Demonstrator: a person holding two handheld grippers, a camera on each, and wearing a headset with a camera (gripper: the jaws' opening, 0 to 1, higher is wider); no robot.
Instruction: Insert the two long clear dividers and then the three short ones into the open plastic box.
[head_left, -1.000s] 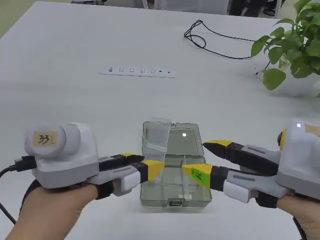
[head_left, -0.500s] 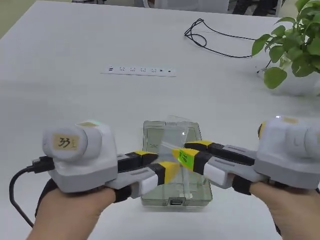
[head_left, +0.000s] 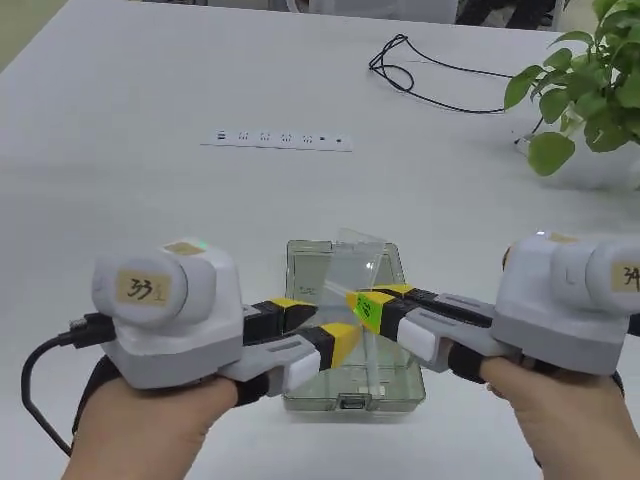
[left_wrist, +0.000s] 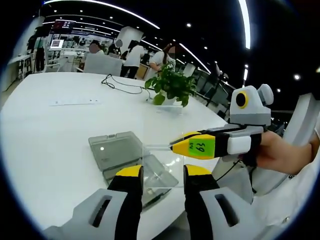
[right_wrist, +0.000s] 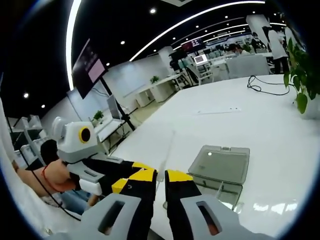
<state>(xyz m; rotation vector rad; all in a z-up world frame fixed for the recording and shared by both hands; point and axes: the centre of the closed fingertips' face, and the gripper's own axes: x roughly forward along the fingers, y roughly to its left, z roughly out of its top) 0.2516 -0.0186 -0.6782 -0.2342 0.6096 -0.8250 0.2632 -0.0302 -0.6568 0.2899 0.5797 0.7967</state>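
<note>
**Item:** clear divider (head_left: 352, 270), one; long or short cannot be told.

**Description:** thin transparent plastic sheet, rectangular, barely visible except for its glinting edges.

**Location:** held in the air above the open plastic box (head_left: 402, 390). The box sits on the tabletop (head_left: 150, 200) at 6 o'clock, with its lid lying toward 12.

**Handling (judged):** very light, springy rather than stiff, and slick-faced. It is liable to bow or crack under a hard pinch. Best taken near an upper edge, leaving the lower edge free for the box's slots.

**Right tongs** (head_left: 368, 300): nearly closed on the sheet, which shows edge-on between the jaws in the right gripper view.

**Left tongs** (head_left: 315, 322): jaws apart, bracketing the sheet's side edges. Whether they press it cannot be told.
</note>
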